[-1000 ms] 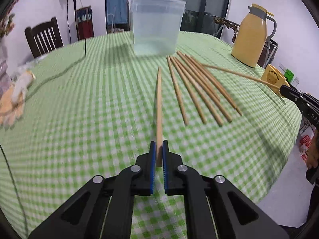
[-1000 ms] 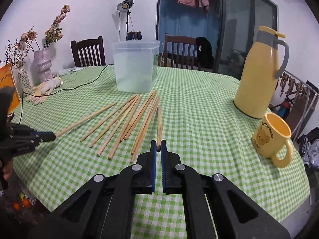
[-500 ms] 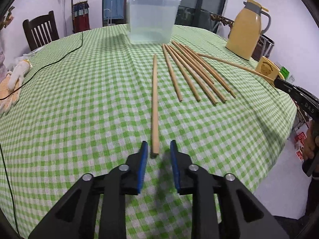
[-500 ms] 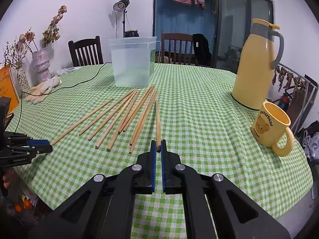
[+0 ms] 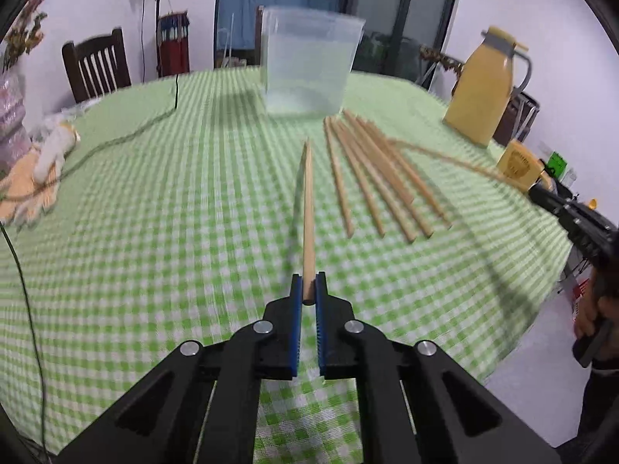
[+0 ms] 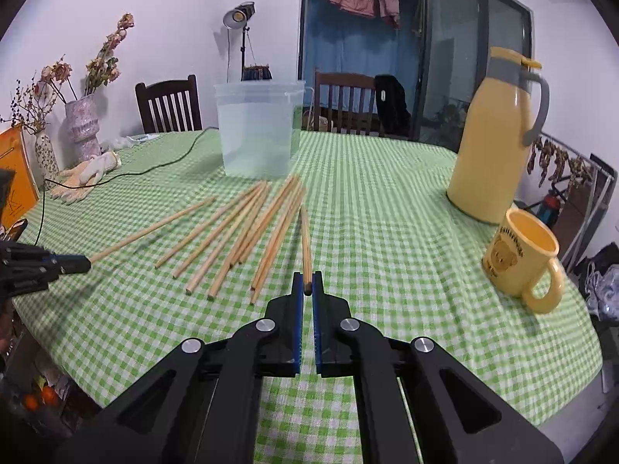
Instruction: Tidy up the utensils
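Each gripper is clamped on the near end of one chopstick. The left gripper [image 5: 308,290], whose jaws have just closed again, holds its chopstick [image 5: 308,208] lengthwise toward the clear tub [image 5: 309,65] ahead; the right gripper [image 6: 307,284] aims its chopstick [image 6: 305,243] likewise, beside the loose chopsticks [image 6: 240,232] on the table.

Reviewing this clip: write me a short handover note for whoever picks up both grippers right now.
Left gripper: just reclosed, shut on one chopstick, lifted off the tablecloth.
Right gripper: shut on another chopstick.
Loose chopsticks: fanned on the cloth in front of the clear plastic tub.
Done: two sticks gripped; none seen in the tub.
Left: probably drop both in the tub, then collect the rest.
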Motion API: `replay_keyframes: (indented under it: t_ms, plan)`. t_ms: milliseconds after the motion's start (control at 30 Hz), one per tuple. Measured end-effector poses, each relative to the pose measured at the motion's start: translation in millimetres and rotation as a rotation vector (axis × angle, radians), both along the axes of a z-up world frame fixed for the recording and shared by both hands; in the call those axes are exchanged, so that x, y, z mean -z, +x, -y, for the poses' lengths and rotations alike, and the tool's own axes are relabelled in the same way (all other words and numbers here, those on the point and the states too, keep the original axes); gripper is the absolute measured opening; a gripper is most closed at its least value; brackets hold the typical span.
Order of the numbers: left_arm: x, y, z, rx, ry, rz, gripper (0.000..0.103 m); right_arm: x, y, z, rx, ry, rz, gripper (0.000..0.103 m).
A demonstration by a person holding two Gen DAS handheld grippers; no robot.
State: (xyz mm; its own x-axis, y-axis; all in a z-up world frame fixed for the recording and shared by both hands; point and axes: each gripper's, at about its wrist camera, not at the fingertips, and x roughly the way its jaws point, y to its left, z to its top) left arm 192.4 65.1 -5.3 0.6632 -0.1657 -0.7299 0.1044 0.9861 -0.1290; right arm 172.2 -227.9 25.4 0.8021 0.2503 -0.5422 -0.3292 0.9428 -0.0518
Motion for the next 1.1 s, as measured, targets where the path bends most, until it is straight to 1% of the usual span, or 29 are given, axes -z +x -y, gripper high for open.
replay_keyframes:
  t_ms: [167, 367, 533, 633, 1000, 1100]
  plan:
    - [-30, -7, 0, 0.022, -0.016, 0.062, 0.004, -17, -1, -1, -0.008, -0.004, 0.046, 0.004]
    - [-55, -14, -7, 0.028, -0.039, 0.109, 0.004, -36, -2, -2, -0.017, -0.014, 0.089, 0.004]
    - [-73, -19, -16, 0.028, -0.026, 0.152, 0.004, -52, -4, -5, -0.033, -0.025, 0.125, 0.004]
    - [-91, -23, -22, 0.025, -0.025, 0.181, 0.003, -64, -4, -4, -0.048, -0.017, 0.149, 0.004]
    - [-136, -5, -27, 0.079, 0.004, 0.208, 0.004, -100, 12, -7, -0.091, -0.021, 0.203, 0.004]
    - [-145, 10, -26, 0.107, -0.003, 0.194, 0.004, -106, 26, -7, -0.105, -0.011, 0.187, 0.004]
